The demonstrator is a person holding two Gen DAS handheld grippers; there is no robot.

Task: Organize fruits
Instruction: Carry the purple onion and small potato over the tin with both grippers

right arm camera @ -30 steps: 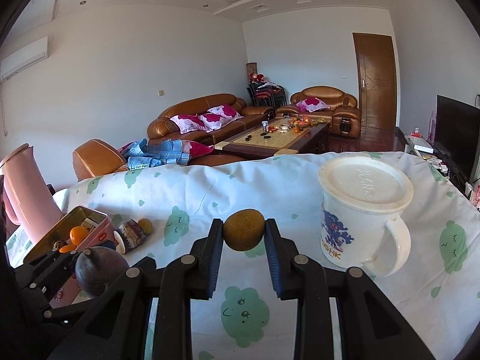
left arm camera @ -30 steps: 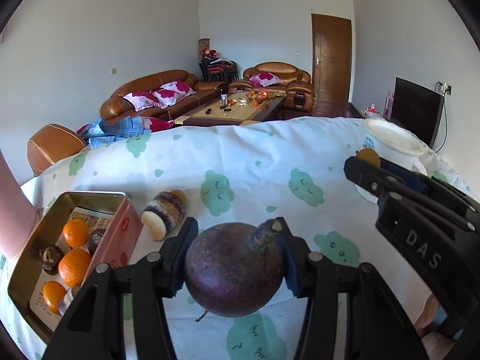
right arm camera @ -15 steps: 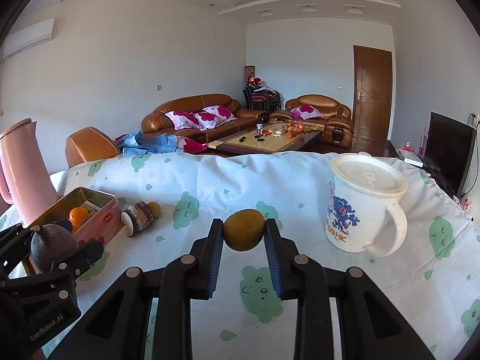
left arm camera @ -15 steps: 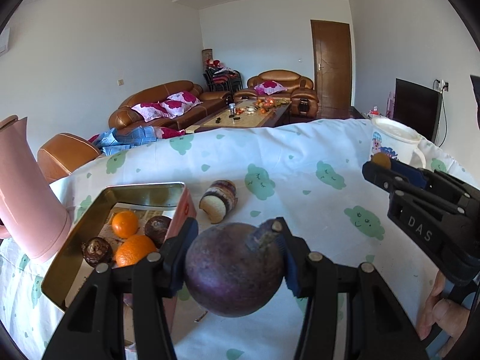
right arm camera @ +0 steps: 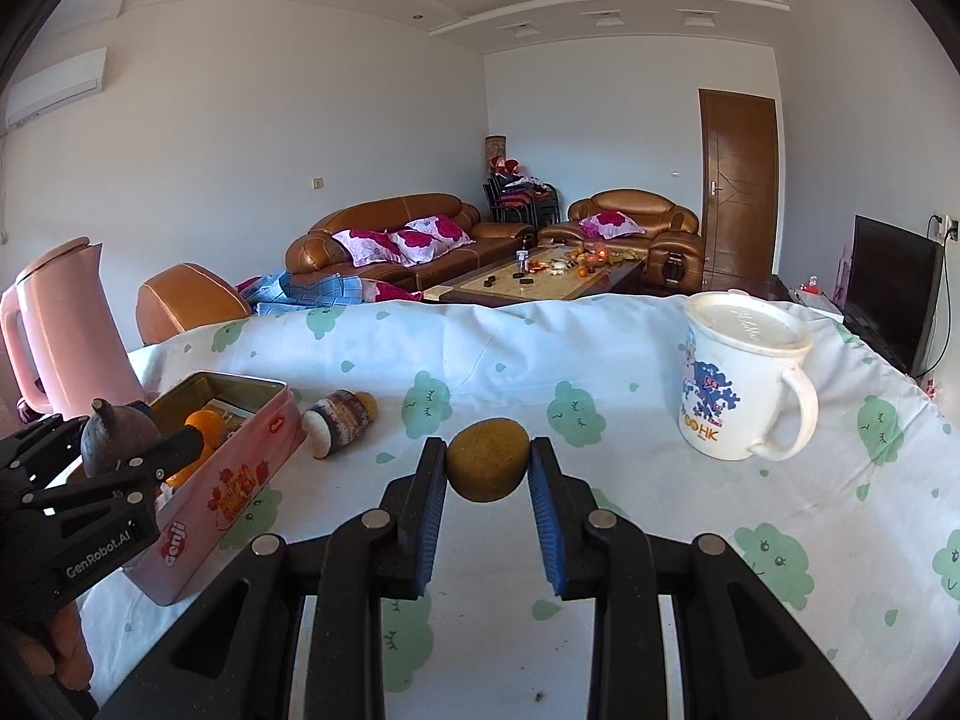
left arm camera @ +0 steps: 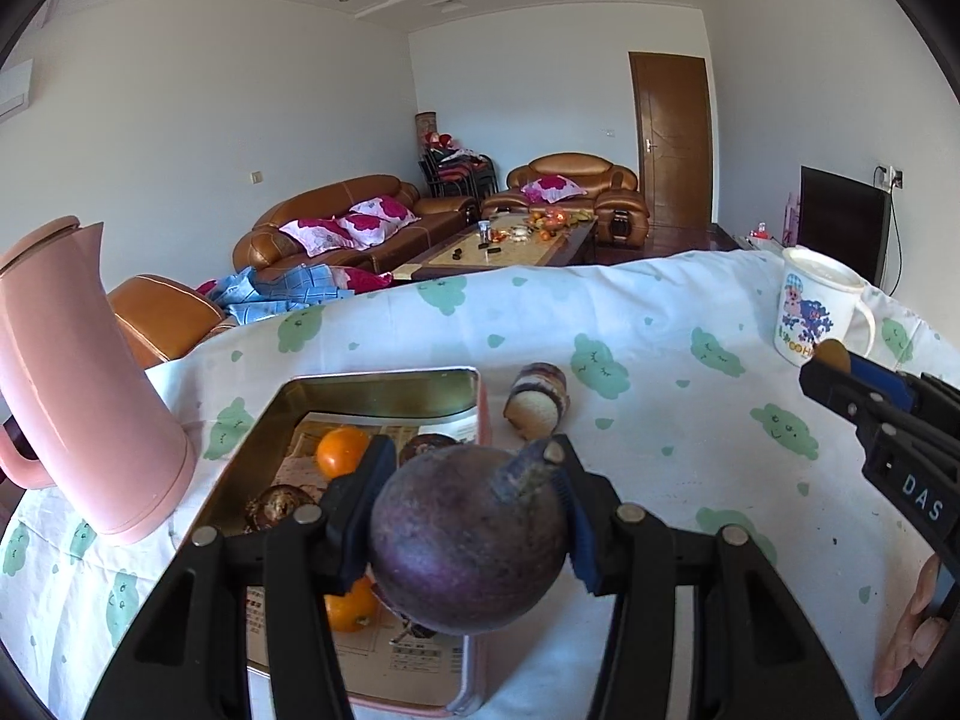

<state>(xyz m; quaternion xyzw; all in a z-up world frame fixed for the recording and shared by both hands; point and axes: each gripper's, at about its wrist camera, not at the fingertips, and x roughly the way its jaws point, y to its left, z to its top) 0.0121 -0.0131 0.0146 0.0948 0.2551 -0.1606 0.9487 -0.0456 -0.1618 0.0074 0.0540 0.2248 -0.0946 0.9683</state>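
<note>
My left gripper [left arm camera: 468, 516] is shut on a large dark purple fruit [left arm camera: 468, 540] and holds it above the pink tin box [left arm camera: 372, 387]. The box holds oranges [left arm camera: 341, 450] and dark round fruits [left arm camera: 279, 504]. My right gripper [right arm camera: 487, 468] is shut on a small brownish-yellow fruit [right arm camera: 487, 467] above the tablecloth. In the right wrist view the left gripper [right arm camera: 129, 450] with the purple fruit [right arm camera: 114, 435] hangs over the pink tin [right arm camera: 228, 480]. The right gripper [left arm camera: 840, 375] shows at the right edge of the left wrist view.
A striped purple taro piece [left arm camera: 537, 399] lies beside the tin; it also shows in the right wrist view [right arm camera: 339, 420]. A pink kettle [left arm camera: 78, 384] stands left of the tin. A white lidded mug [right arm camera: 741, 378] stands at the right. A cloud-print cloth [right arm camera: 600, 384] covers the table.
My left gripper has carried the purple fruit leftward to above the tin. The right gripper has kept its fruit and shifted a little.
</note>
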